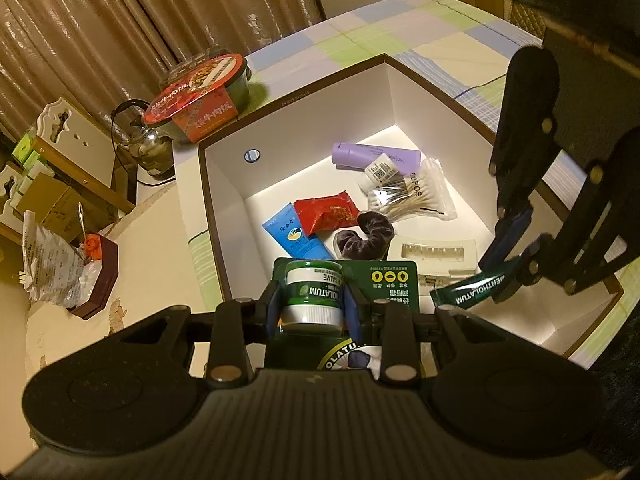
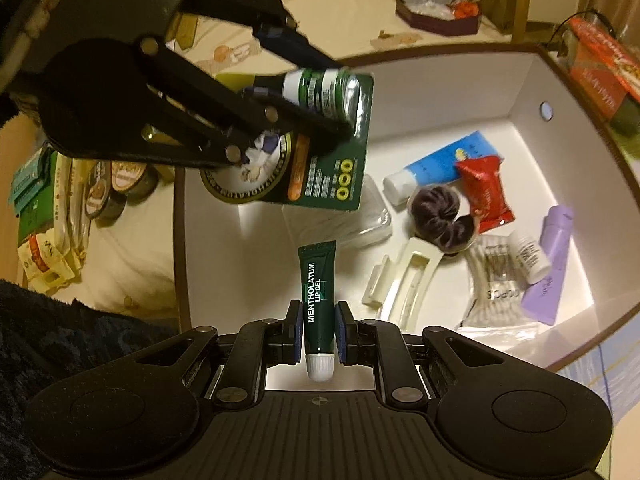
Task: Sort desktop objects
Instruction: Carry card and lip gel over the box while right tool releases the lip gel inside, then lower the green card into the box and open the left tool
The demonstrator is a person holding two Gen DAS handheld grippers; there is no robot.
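My left gripper (image 1: 312, 304) is shut on a green-and-white Mentholatum salve jar (image 1: 314, 292) on its green card, held above the near edge of a white box (image 1: 304, 120). From the right wrist the same jar and card (image 2: 332, 176) hang over the box's left side. My right gripper (image 2: 318, 334) is shut on a dark green Mentholatum lip gel tube (image 2: 318, 296), white cap toward me, also above the box (image 2: 460, 92). On the box floor lie a purple tube (image 2: 548, 268), cotton swabs (image 2: 492, 276), a red packet (image 2: 486, 192), a blue tube (image 2: 440, 164), a scrunchie (image 2: 440, 216) and a hair clip (image 2: 408, 280).
An instant noodle bowl (image 1: 200, 96) and a glass jar (image 1: 148, 148) stand behind the box's far left corner. A brown tray with crumpled paper (image 1: 96, 276) lies to the left. Snack packets (image 2: 48, 216) and small tubs (image 2: 120, 184) are beside the box. A checked cloth (image 1: 400, 28) covers the table.
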